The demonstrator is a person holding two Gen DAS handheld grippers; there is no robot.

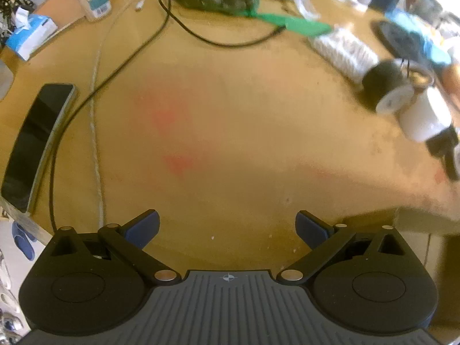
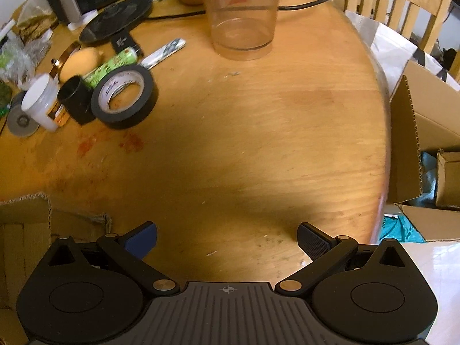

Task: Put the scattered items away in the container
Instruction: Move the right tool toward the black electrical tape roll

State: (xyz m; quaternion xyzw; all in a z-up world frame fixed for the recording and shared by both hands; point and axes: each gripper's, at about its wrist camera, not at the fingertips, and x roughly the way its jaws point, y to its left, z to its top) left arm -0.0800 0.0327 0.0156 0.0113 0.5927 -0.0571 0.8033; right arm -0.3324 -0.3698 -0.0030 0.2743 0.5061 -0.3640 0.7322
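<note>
Pre-grasp: both grippers' jaws spread, empty, over wooden counter [image 2: 258, 143]; next, reach black tape roll [image 2: 125, 96] for clear plastic container [image 2: 241, 14].

I held both grippers tilted steeply down. L gripper [image 1: 227, 230] had jaws spread wide, nothing btwn them. R gripper [image 2: 227, 240] same: jaws fully apart, empty, blue pads showing.

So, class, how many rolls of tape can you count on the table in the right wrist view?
1: the black tape roll lies left of centre, beside the black tube. Others may hide in the clutter behind.
</note>
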